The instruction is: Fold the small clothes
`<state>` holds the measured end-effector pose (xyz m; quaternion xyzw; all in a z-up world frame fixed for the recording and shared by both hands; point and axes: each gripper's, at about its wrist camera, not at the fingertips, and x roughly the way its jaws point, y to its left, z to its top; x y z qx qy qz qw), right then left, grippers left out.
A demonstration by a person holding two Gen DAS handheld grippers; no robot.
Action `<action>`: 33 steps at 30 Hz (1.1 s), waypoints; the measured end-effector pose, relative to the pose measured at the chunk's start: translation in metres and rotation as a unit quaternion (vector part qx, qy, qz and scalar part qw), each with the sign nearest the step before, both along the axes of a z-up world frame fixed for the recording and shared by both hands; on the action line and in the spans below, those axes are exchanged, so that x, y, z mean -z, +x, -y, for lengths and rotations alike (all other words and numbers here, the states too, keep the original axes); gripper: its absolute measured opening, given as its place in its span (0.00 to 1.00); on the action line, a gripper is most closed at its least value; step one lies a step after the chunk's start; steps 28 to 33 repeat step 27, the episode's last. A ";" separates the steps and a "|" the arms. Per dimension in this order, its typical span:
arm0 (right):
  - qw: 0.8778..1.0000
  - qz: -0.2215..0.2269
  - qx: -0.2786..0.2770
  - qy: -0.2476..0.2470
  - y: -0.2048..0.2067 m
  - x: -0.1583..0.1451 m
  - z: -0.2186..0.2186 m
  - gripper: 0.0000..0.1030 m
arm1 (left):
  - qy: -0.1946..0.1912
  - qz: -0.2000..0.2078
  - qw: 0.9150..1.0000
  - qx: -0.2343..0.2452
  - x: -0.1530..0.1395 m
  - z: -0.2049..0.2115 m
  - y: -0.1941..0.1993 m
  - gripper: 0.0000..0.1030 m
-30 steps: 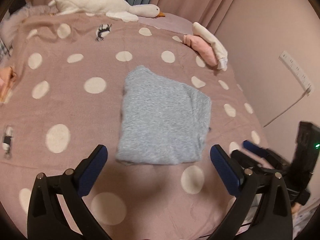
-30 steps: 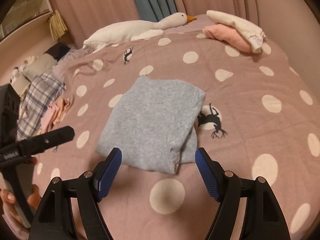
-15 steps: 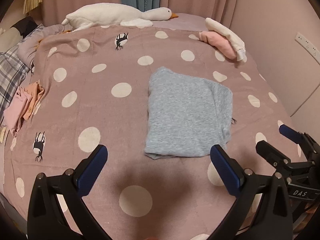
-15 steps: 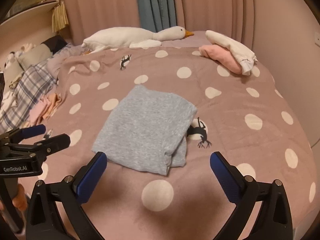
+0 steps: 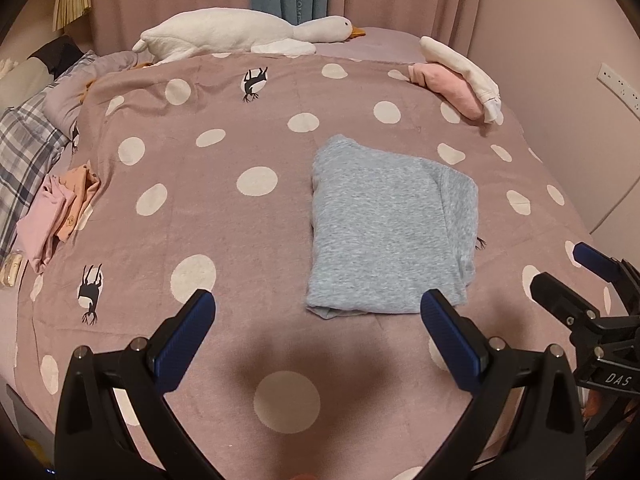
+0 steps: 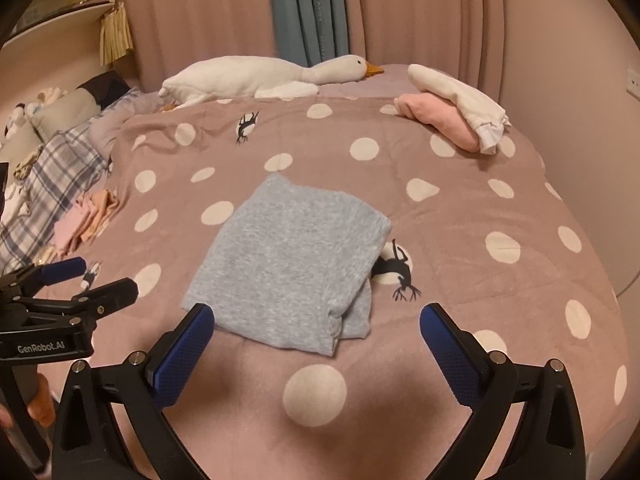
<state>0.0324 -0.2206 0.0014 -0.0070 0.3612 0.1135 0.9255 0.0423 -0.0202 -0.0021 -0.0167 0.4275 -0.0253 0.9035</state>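
Grey garment: lying folded mid-bed, I'm judging this fold finished.
Pink pile: waiting far left, I'm guessing unfolded.
Left gripper: I'm holding it spread, empty.
Right gripper: I'm hovering spread, empty; next, moving the grey piece aside.

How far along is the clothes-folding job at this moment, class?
Done: the grey garment lies folded into a neat rectangle on the spotted blanket, and pink and white pieces sit stacked at the far corner. In hand: nothing; the left gripper and right gripper are both open and empty. Left: seemingly the loose pink and orange clothes beside the plaid bedding.
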 end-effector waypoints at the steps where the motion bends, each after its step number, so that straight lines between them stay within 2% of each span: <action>1: 1.000 -0.001 0.000 0.001 0.000 0.000 0.000 0.99 | -0.001 -0.002 1.000 0.002 0.000 0.000 0.000 1.00; 23: 1.000 -0.008 -0.005 0.007 0.005 0.000 0.004 0.99 | 0.018 0.003 1.000 0.002 0.000 0.006 -0.002 1.00; 33: 1.000 -0.007 -0.007 0.006 0.006 0.000 0.004 0.99 | 0.013 0.001 1.000 0.001 0.000 0.005 -0.001 1.00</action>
